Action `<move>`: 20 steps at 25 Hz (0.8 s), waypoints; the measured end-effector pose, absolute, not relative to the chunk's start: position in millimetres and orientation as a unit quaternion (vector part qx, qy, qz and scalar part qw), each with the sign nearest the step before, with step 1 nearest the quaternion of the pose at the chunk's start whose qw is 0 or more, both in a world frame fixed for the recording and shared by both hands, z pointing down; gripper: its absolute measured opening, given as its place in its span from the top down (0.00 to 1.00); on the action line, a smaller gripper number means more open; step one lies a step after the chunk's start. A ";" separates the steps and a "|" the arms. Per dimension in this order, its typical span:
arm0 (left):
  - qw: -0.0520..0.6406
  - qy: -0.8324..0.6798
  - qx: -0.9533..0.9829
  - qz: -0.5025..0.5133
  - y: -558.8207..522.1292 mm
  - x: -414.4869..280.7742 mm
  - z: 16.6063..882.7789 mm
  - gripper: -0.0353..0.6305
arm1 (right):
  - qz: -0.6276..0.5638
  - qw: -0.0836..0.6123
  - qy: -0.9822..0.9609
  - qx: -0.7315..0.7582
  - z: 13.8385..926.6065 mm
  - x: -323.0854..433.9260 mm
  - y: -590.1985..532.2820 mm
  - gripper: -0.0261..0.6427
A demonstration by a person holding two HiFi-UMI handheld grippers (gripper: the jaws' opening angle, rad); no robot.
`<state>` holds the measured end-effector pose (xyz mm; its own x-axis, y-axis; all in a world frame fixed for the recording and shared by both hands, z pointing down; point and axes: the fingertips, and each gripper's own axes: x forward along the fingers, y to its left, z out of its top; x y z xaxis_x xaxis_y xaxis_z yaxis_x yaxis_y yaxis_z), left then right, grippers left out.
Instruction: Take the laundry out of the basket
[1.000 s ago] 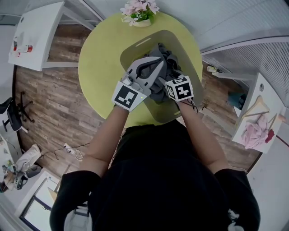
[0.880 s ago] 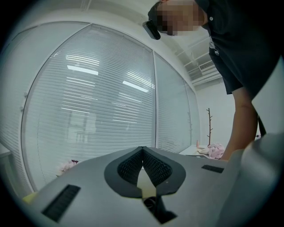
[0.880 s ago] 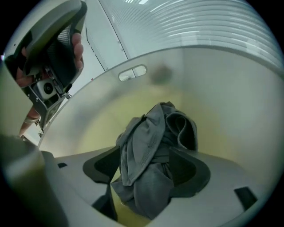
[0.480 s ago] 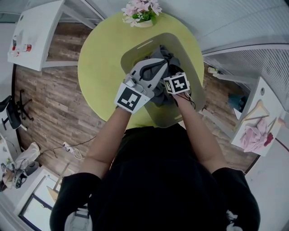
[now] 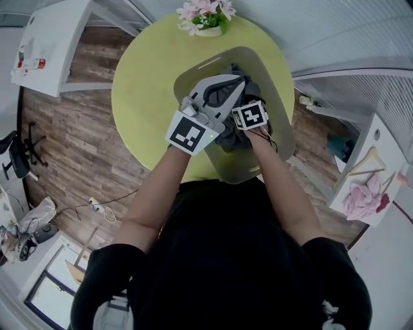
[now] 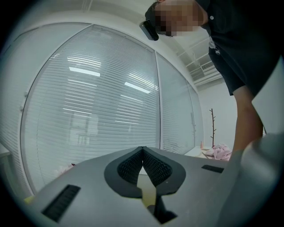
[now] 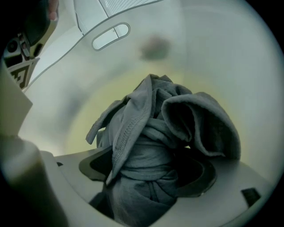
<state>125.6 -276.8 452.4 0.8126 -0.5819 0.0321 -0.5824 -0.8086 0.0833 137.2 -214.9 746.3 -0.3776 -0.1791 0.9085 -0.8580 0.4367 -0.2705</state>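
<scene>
- The laundry basket (image 5: 242, 169), pale and oval, stands on a round yellow-green table (image 5: 142, 97). A pot of pink flowers (image 5: 203, 16) sits at the table's far edge, just beyond the basket.
- The laundry, a crumpled grey garment (image 7: 151, 133), lies bunched inside the basket. In the right gripper view its folds rise against the pale basket wall, below a handle slot (image 7: 111, 36).
- The right gripper (image 7: 148, 173) points steeply down into the basket, and its marker cube (image 5: 250, 116) shows above the cloth in the head view. Its jaws have just been opening and now stand wide apart. The grey garment fills the gap between them, but they are not clenched on it.
- The left gripper (image 6: 143, 148) is held level above the basket, alongside the right one. Its jaws are pressed together tip to tip with nothing between them, and it faces a wall of slatted window blinds.
</scene>
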 end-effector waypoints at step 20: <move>0.046 -0.331 0.942 -0.009 -285.9 117.2 448.7 0.93 | 0.338 0.475 -0.743 0.328 776.3 130.6 -219.9 0.33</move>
<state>117.2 -285.9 448.7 0.7802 -0.6254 0.0145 -0.6238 -0.7760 0.0932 130.6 -219.9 776.3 -0.3328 -0.1667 0.9281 -0.8095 0.5553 -0.1905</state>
